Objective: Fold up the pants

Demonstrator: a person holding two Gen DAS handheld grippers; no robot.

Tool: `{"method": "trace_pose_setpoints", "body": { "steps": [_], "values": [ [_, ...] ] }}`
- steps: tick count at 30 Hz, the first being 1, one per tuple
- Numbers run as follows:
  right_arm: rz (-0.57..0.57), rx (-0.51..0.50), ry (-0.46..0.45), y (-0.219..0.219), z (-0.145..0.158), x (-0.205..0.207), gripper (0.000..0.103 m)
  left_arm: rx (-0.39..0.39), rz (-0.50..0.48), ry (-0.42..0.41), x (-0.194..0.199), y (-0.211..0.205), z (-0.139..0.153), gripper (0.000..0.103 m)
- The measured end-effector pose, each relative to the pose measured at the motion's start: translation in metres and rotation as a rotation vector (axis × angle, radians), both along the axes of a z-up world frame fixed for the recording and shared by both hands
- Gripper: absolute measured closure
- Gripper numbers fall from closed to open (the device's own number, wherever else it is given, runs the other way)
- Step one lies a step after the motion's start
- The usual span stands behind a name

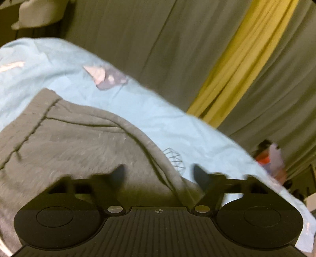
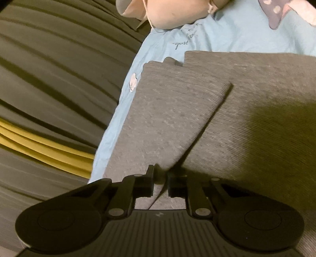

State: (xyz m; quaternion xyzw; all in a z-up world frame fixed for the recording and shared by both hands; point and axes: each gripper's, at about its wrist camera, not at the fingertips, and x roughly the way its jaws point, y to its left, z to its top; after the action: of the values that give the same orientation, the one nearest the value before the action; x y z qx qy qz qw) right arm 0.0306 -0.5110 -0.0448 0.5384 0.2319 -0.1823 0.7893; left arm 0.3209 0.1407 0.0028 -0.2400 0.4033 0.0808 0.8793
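Note:
Grey pants (image 1: 79,138) lie on a light blue bedsheet (image 1: 148,110). In the left wrist view my left gripper (image 1: 159,174) is open, its fingers spread on either side of the pants' curved edge seam, close above the cloth. In the right wrist view the two pant legs (image 2: 197,118) lie side by side, one overlapping the other. My right gripper (image 2: 160,178) is shut on the edge of the upper leg, the fabric pinched between the fingers.
Grey curtains with a yellow strip (image 1: 237,65) hang beside the bed. A pale pillow or stuffed shape (image 2: 167,13) lies at the far end of the sheet. Red and dark items (image 1: 272,158) sit past the bed's edge.

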Motion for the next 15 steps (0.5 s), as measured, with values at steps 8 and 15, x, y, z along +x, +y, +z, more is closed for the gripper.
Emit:
{"method": "trace_pose_setpoints", "body": {
  "steps": [8, 15],
  "values": [
    [-0.019, 0.032, -0.033, 0.000, -0.007, 0.004, 0.088, 0.007, 0.007, 0.086, 0.032, 0.004, -0.023, 0.087],
    [-0.023, -0.028, -0.044, 0.003, 0.022, -0.001, 0.098, -0.053, -0.048, -0.013, -0.016, 0.020, 0.030, 0.093]
  ]
}}
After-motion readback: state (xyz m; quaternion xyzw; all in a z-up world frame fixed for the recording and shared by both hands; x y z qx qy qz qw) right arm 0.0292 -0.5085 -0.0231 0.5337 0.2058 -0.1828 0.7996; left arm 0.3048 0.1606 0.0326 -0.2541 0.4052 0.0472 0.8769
